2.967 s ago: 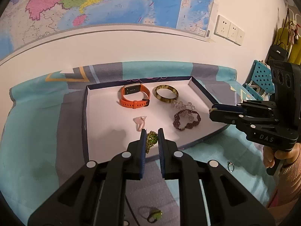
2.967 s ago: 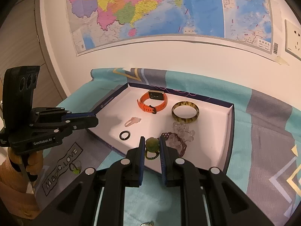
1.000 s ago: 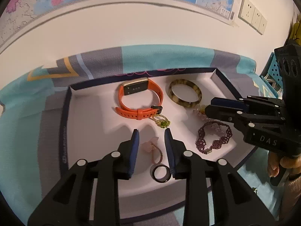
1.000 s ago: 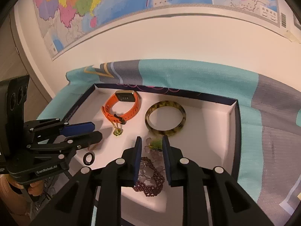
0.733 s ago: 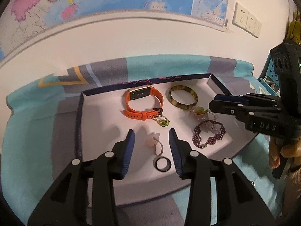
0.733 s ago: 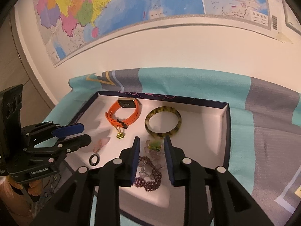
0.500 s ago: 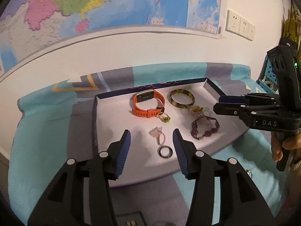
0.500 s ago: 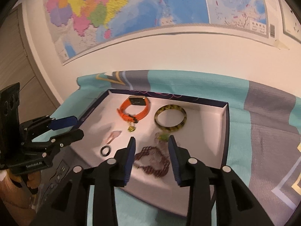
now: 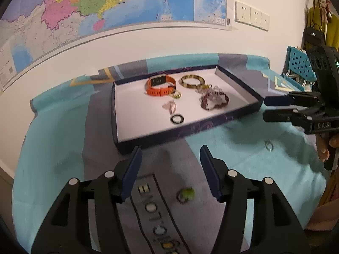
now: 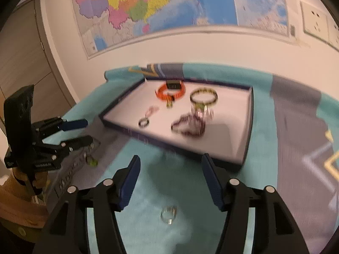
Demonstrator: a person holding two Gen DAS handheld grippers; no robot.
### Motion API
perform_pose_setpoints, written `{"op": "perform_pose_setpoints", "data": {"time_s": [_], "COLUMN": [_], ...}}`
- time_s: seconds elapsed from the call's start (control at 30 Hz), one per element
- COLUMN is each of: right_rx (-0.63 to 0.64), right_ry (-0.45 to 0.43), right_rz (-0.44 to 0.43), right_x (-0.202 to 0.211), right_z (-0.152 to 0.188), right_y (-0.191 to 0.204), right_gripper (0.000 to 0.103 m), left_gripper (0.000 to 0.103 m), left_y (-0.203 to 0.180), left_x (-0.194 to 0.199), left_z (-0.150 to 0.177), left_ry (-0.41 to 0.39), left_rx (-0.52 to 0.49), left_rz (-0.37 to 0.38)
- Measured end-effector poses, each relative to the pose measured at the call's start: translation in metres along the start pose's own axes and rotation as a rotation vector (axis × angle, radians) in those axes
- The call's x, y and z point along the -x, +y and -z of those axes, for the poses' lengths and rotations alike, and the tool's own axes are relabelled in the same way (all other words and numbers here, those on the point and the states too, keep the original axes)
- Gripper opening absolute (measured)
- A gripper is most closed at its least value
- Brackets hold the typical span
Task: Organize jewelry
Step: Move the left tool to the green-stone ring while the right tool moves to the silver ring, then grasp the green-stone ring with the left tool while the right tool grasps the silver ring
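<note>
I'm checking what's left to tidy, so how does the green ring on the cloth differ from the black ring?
The green ring lies on the grey cloth outside the tray, between the left gripper's opening jaws; the black ring lies inside the tray, near its front wall. The green ring carries a green stone; the black ring is a plain dark band. Both lie loose and ungripped.
</note>
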State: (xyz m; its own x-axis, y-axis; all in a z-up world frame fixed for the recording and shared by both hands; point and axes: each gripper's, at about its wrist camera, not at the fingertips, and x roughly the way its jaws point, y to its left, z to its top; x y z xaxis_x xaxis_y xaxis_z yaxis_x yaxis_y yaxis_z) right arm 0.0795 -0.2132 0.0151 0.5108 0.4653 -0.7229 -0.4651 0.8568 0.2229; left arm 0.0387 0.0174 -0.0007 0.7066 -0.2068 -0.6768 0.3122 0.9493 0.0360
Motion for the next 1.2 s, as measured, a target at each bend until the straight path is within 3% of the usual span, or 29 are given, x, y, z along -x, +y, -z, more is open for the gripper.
{"op": "perform_pose_setpoints", "data": {"time_s": [0.27, 0.67, 0.93, 1.07, 1.2], "right_rx": [-0.013, 0.036, 0.038, 0.032, 0.032], "right_ry": [0.062, 0.093, 0.091, 0.088, 0.087], "right_rz": [0.033, 0.074, 0.079, 0.076, 0.079], "right_x": [0.0, -0.008, -0.008, -0.008, -0.008], "right_z": [0.038, 0.052, 0.052, 0.051, 0.051], "right_y": [0.008, 0.025, 0.026, 0.025, 0.026], "right_gripper": [0.058, 0.056, 0.057, 0.057, 0.057], "left_gripper": [0.057, 0.054, 0.03, 0.029, 0.019], "left_y": [-0.008, -0.013, -0.009, -0.011, -0.013], "left_x": [0.006, -0.002, -0.013, -0.015, -0.017], "left_z": [0.025, 0.041, 0.042, 0.041, 0.04], "left_ry": [0.047, 0.102, 0.141, 0.145, 0.144], "left_rx": [0.007, 0.021, 0.044, 0.039, 0.037], "left_rz": [0.03, 0.063, 0.088, 0.087, 0.09]}}
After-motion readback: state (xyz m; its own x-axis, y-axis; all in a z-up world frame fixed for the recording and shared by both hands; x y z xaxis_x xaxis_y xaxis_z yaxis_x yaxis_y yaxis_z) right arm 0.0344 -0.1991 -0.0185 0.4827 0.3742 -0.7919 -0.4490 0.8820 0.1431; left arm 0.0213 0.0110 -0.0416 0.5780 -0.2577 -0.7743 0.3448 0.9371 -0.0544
